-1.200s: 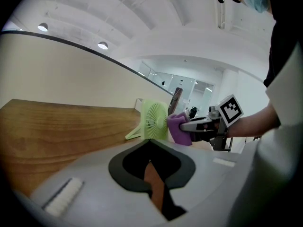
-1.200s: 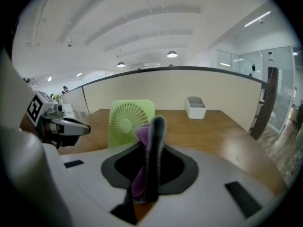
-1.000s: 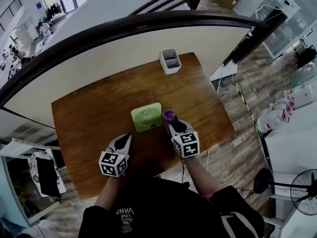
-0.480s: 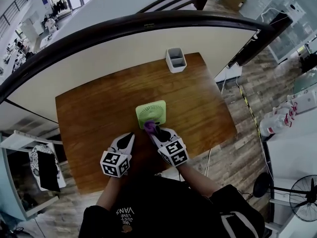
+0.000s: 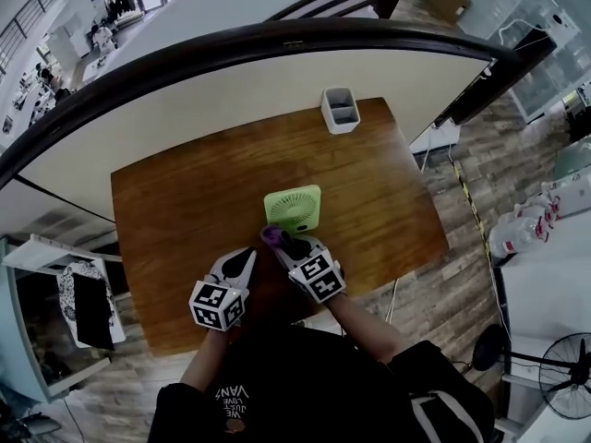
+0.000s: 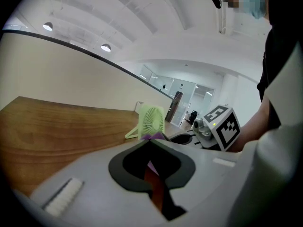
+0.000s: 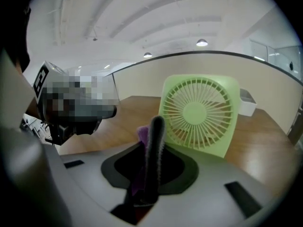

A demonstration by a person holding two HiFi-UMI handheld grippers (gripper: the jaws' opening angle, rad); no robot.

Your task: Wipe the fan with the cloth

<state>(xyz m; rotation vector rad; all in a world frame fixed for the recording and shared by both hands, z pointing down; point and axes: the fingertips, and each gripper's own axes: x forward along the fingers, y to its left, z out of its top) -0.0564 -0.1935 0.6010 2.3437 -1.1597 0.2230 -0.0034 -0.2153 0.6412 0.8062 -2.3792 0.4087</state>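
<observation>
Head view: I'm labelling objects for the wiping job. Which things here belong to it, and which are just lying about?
Job: green fan; purple cloth; right claw, shut on that cloth.
Lying about: white holder at the far edge of the table; left claw, shut and empty.

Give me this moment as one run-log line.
left tongs shut | right tongs shut on purple cloth | cloth near green fan front, contact unclear

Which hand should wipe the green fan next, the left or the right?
Right. The right gripper is shut on the purple cloth and sits just in front of the fan. The left gripper is shut and farther from it.
</observation>
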